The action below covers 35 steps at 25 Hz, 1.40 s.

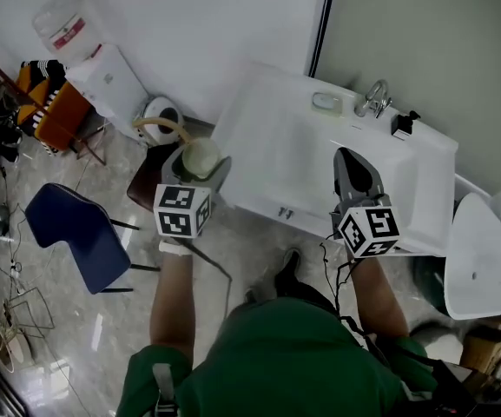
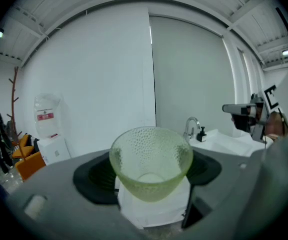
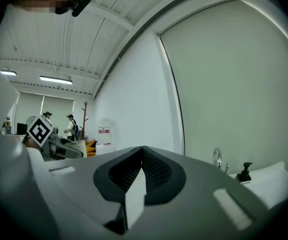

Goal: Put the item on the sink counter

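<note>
A pale green dimpled glass cup (image 2: 151, 163) stands upright between the jaws of my left gripper (image 1: 196, 165), which is shut on it. In the head view the cup (image 1: 201, 156) hangs over the floor just left of the white sink counter (image 1: 267, 137). My right gripper (image 1: 357, 174) is shut with nothing in it, its pads (image 3: 143, 170) pressed together, and it hovers over the front right part of the counter. A chrome tap (image 1: 374, 99) stands at the counter's back.
A small black pump bottle (image 1: 402, 125) and a soap dish (image 1: 326, 102) sit by the tap. A blue chair (image 1: 72, 233), a brown stool (image 1: 144, 181), a white water dispenser (image 1: 102, 72) and a white toilet (image 1: 483, 254) surround the sink. People stand far off at the left.
</note>
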Motion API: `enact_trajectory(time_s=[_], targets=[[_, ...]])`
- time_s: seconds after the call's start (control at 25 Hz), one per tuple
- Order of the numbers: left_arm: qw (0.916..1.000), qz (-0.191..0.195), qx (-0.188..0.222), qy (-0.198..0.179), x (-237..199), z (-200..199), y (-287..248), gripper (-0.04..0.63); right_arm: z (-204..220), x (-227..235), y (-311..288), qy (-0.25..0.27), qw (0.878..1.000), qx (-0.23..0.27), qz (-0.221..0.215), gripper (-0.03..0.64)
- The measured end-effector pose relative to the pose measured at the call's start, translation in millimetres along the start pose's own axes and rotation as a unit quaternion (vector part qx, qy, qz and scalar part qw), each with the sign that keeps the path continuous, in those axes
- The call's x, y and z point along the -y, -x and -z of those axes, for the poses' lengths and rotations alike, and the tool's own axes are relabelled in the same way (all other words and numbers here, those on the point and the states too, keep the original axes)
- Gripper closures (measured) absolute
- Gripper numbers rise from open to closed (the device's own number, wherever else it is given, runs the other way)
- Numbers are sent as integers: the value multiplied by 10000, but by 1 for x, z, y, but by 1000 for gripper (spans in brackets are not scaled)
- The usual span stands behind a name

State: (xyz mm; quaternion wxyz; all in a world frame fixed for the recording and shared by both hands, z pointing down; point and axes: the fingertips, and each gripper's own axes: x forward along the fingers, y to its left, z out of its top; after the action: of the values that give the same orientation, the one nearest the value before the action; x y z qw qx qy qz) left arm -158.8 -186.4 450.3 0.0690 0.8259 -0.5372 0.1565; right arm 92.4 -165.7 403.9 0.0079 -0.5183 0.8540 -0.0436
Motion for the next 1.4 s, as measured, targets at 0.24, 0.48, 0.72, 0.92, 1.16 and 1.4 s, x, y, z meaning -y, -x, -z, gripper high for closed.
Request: enact_trajectory(time_s=[0.24, 0.48, 0.72, 0.92, 1.16, 1.4], targets=[[9999, -150, -12, -19, 0, -26, -62, 209, 2, 43, -56, -110, 9994, -106, -319, 620], [9995, -302, -72, 4, -8, -37, -95, 209, 1, 71, -90, -182, 9988, -142, -436, 620], [9997, -122, -136, -162, -17, -36, -131, 209, 8, 78, -119, -177, 9986, -260, -435, 620], [9989, 197, -259, -324, -31, -25, -175, 209, 18, 87, -149, -160, 9990, -383, -183, 620], [9938, 703, -361, -778, -43, -7, -230, 209, 31, 98, -180, -172, 9979, -563, 264, 620], [9865, 1306, -467, -867, -46, 16, -273, 209, 43, 101, -204, -201, 9950, -716, 664, 620]])
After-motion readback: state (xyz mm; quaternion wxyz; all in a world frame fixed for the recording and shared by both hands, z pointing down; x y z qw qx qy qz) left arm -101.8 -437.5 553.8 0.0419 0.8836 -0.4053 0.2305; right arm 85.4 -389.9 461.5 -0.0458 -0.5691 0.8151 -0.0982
